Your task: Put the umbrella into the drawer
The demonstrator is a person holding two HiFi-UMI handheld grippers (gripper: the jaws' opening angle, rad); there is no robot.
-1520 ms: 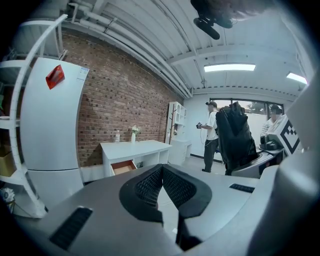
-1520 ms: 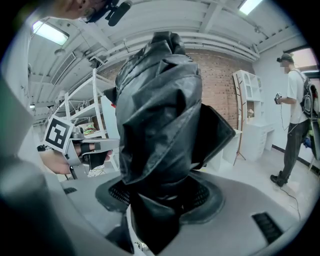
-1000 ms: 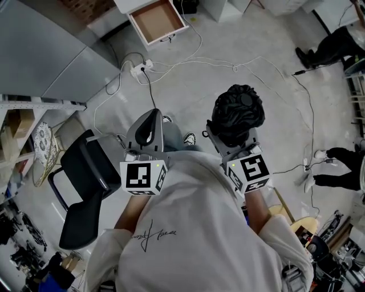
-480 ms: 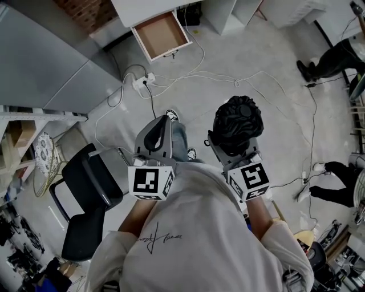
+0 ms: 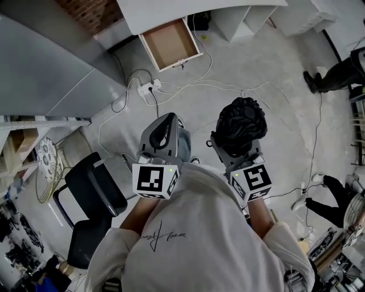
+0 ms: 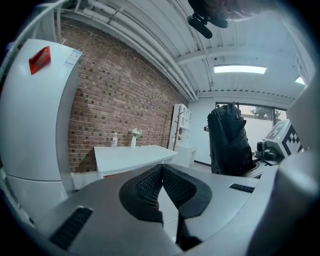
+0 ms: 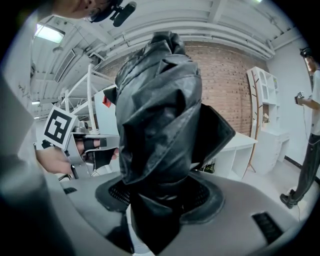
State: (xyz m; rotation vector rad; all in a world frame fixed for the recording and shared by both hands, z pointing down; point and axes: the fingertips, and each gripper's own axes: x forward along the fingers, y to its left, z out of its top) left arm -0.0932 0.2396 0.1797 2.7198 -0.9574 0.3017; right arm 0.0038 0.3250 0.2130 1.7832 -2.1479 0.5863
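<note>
The black folded umbrella (image 5: 241,120) stands upright between the jaws of my right gripper (image 5: 238,142), which is shut on its lower part; in the right gripper view the umbrella (image 7: 161,112) fills the middle and hides the fingertips. My left gripper (image 5: 166,121) is held level beside it, shut with nothing between its pads (image 6: 150,186). From the left gripper view the umbrella (image 6: 229,145) shows at the right. The open wooden-bottomed drawer (image 5: 171,44) sticks out under the white desk (image 5: 171,10), ahead of both grippers and empty.
A power strip (image 5: 149,87) and white cables (image 5: 239,90) lie on the concrete floor between me and the drawer. A black chair (image 5: 94,197) stands at the left, a grey cabinet (image 5: 51,68) beyond it. A person's legs (image 5: 336,71) show at the right.
The drawer and desk have slid down and nearer in the head view as I walk toward them. Both grippers keep their pose; the umbrella stays held.
</note>
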